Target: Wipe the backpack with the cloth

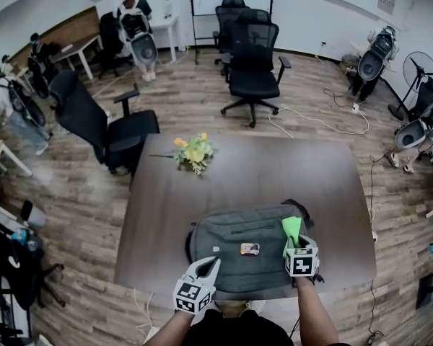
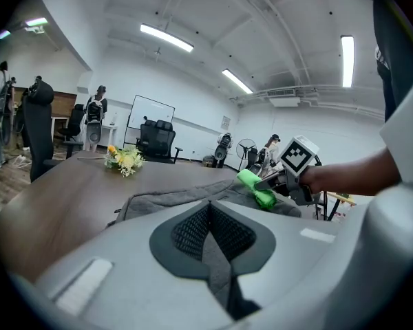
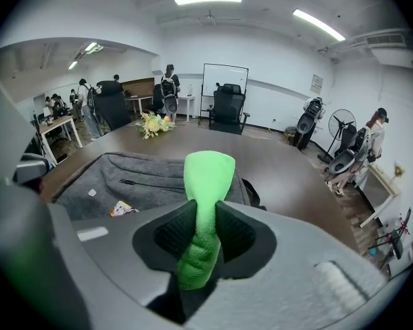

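A grey backpack (image 1: 238, 254) lies flat at the near edge of the dark table (image 1: 260, 171), with a small colourful tag (image 1: 250, 249) on its front. My right gripper (image 1: 294, 242) hovers over the bag's right end, shut on a bright green cloth (image 1: 292, 228) that sticks up past its jaws. In the right gripper view the cloth (image 3: 208, 174) stands pinched between the pads above the backpack (image 3: 131, 181). My left gripper (image 1: 213, 264) is shut and holds nothing; it rests over the bag's near left corner. From the left gripper view the backpack (image 2: 172, 198) and cloth (image 2: 256, 188) lie ahead.
A bunch of yellow flowers (image 1: 195, 151) lies on the table's far left part. Black office chairs (image 1: 108, 125) (image 1: 252, 63) stand left of and beyond the table. People stand at the room's edges, and cables run across the wooden floor at right.
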`<action>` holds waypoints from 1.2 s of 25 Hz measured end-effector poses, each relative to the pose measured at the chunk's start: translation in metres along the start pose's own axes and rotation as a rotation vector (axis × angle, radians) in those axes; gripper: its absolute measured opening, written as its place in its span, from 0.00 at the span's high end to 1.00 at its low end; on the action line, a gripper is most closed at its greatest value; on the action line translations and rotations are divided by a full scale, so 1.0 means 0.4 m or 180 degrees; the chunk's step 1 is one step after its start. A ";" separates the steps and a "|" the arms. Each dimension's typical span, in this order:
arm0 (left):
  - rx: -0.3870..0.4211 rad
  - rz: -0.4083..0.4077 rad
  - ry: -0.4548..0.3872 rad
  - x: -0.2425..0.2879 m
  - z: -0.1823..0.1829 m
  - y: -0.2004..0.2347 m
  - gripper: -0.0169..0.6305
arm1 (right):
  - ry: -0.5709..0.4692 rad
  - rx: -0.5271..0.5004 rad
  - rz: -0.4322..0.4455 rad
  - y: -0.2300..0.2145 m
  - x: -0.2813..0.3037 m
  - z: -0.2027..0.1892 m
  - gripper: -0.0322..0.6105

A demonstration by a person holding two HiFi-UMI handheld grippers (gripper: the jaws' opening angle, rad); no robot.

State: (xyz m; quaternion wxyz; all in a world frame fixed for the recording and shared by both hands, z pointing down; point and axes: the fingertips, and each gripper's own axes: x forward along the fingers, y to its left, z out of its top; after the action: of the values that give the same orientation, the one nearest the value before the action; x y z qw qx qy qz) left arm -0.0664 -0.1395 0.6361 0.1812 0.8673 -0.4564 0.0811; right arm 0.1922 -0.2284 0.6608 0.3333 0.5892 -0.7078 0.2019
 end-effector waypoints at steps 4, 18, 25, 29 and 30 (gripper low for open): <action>0.0029 0.0003 -0.0001 -0.007 0.006 0.003 0.95 | -0.0071 -0.0001 0.0073 0.030 -0.016 0.006 0.81; 0.0136 0.0121 0.0019 -0.055 0.008 0.051 0.94 | -0.0207 -0.0035 0.0783 0.309 -0.052 0.011 0.81; 0.0092 0.0278 0.0065 -0.107 -0.016 0.095 0.95 | -0.0077 -0.0128 0.1203 0.489 -0.062 -0.012 0.81; 0.0035 0.0373 0.0076 -0.134 -0.030 0.123 0.94 | -0.0001 -0.0072 0.1424 0.592 -0.061 -0.019 0.81; 0.0024 0.0394 0.0082 -0.142 -0.036 0.129 0.95 | 0.0028 -0.0041 0.1487 0.620 -0.060 -0.022 0.81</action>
State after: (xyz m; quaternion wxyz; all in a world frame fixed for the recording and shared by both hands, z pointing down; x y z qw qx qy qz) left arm -0.1408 -0.1173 0.6441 0.1784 0.8370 -0.5064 0.1051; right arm -0.0437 -0.1500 0.6765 0.2843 0.4062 -0.8248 0.2717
